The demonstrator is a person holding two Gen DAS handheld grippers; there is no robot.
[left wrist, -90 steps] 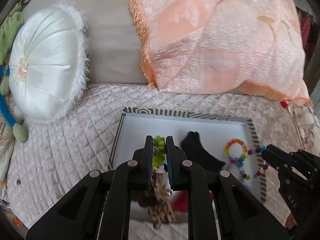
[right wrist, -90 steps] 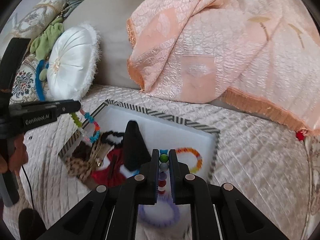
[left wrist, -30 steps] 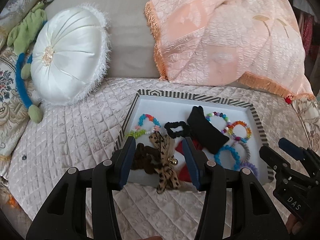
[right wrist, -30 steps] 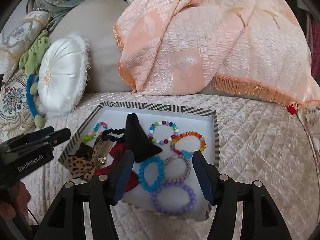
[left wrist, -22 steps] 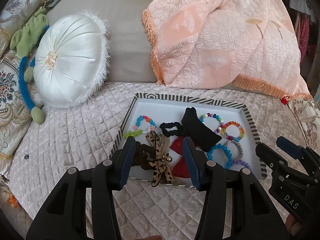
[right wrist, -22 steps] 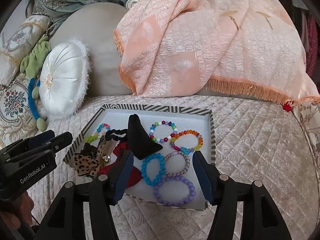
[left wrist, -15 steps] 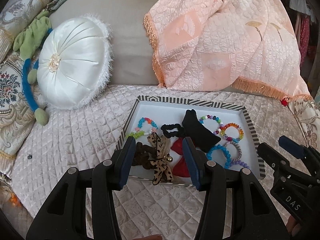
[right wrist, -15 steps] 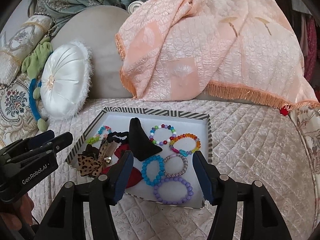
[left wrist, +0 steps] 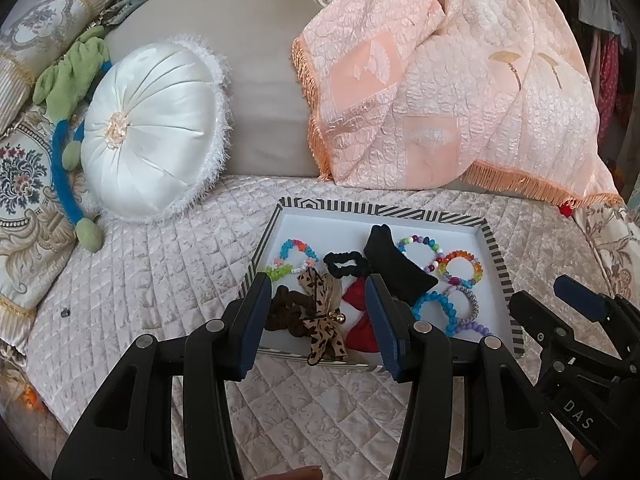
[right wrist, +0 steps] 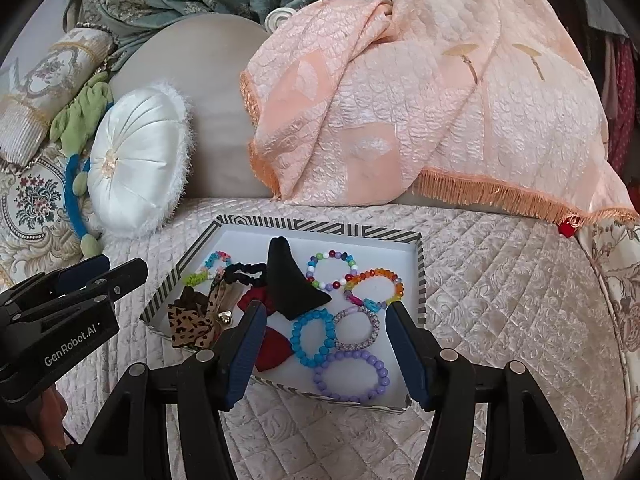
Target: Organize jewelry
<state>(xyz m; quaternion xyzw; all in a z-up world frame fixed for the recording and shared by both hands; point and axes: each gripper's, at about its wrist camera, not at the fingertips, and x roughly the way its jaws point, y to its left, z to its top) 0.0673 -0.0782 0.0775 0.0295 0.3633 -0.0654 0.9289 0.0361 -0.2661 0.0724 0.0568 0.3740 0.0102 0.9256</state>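
A white tray with a striped rim lies on the quilted bed. It holds several bead bracelets, among them a purple one, a blue one and a rainbow one. It also holds a black cloth piece, a black scrunchie, a leopard bow and a red bow. My left gripper is open and empty, held above the tray's near edge. My right gripper is open and empty above the tray's near right part.
A round white pillow leans at the back left beside a green and blue plush toy. A peach fringed blanket hangs over the beige backrest. Patterned cushions lie at the far left.
Three seconds ago each gripper was shut on a bead bracelet over the tray. Both have let go, opened and drawn back and up; the bracelets lie in the tray.
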